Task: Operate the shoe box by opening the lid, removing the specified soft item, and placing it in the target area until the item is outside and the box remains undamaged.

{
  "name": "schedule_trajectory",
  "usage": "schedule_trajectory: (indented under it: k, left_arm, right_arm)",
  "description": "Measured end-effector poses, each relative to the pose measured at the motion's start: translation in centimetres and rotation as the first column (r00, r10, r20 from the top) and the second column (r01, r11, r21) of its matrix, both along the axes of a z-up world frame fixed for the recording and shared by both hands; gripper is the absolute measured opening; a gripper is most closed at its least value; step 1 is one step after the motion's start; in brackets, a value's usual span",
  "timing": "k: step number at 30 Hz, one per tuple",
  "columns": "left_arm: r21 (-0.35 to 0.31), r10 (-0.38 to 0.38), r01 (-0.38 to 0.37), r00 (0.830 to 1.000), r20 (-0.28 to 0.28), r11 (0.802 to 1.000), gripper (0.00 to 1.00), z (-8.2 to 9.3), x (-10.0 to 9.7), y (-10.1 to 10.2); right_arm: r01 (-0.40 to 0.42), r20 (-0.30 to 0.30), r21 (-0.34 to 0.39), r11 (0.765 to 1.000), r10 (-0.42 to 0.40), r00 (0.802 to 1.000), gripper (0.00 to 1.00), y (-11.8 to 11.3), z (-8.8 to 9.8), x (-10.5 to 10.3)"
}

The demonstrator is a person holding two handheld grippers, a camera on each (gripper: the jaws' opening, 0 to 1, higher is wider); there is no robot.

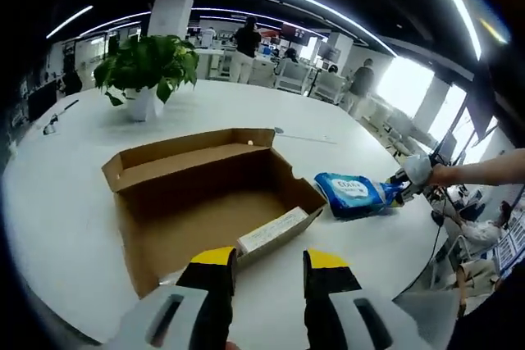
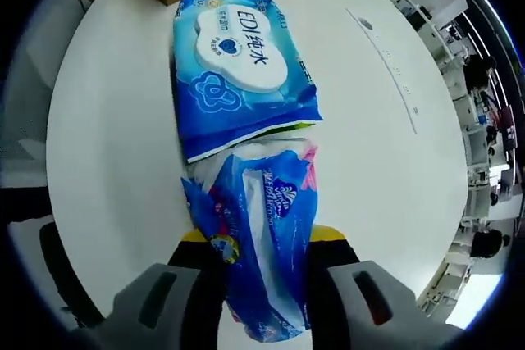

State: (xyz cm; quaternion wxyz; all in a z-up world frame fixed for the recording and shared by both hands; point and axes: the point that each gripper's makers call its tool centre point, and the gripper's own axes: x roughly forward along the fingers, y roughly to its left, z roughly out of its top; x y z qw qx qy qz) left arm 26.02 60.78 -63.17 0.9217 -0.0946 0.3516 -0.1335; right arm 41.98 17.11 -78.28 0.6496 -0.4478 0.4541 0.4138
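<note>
Brown cardboard shoe box (image 1: 201, 194) open, looks emptied; blue soft wipes pack (image 2: 238, 63) on white table (image 2: 369, 145) beside box; right gripper (image 2: 261, 272) clamps second blue pack (image 2: 262, 235); release left; left gripper (image 1: 269, 272) parted, empty

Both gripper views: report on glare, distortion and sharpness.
Left gripper view: ceiling light strips bow into arcs, bright windows wash out at right, the shoe box is sharp. Right gripper view: the table bulges round, the wipes pack is crisp, the tissue pack gleams softly.
</note>
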Motion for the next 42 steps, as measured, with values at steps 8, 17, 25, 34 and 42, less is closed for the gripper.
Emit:
schedule_trajectory:
  k: [8, 17, 25, 34, 42]
  left_arm:
    - [-0.004, 0.047, -0.047, 0.999, -0.015, 0.999, 0.32, -0.6, -2.1, 1.3]
    - [-0.018, 0.062, -0.062, 0.997, -0.037, 0.998, 0.32, -1.5, -3.1, 1.1]
    - [-0.019, 0.067, -0.067, 0.997, -0.025, 0.998, 0.32, -1.0, -2.2, 1.6]
    - [-0.029, 0.050, -0.050, 0.999, -0.013, 0.998, 0.32, -0.8, -0.7, 1.9]
    - [-0.049, 0.022, -0.022, 1.000, 0.001, 0.999, 0.32, -0.6, 1.0, 1.6]
  right_arm:
    - [-0.097, 0.001, -0.049, 0.994, 0.097, 0.995, 0.39, 0.2, -0.4, 0.5]
    - [-0.133, -0.021, -0.061, 0.989, 0.132, 0.991, 0.43, 0.2, -0.4, 0.6]
    - [-0.141, -0.013, -0.074, 0.987, 0.140, 0.990, 0.46, 0.2, -0.3, 1.1]
    - [-0.153, -0.006, -0.079, 0.985, 0.153, 0.988, 0.50, 0.4, 0.7, 1.2]
    - [-0.156, 0.005, -0.079, 0.985, 0.156, 0.988, 0.48, 0.4, 2.5, 1.2]
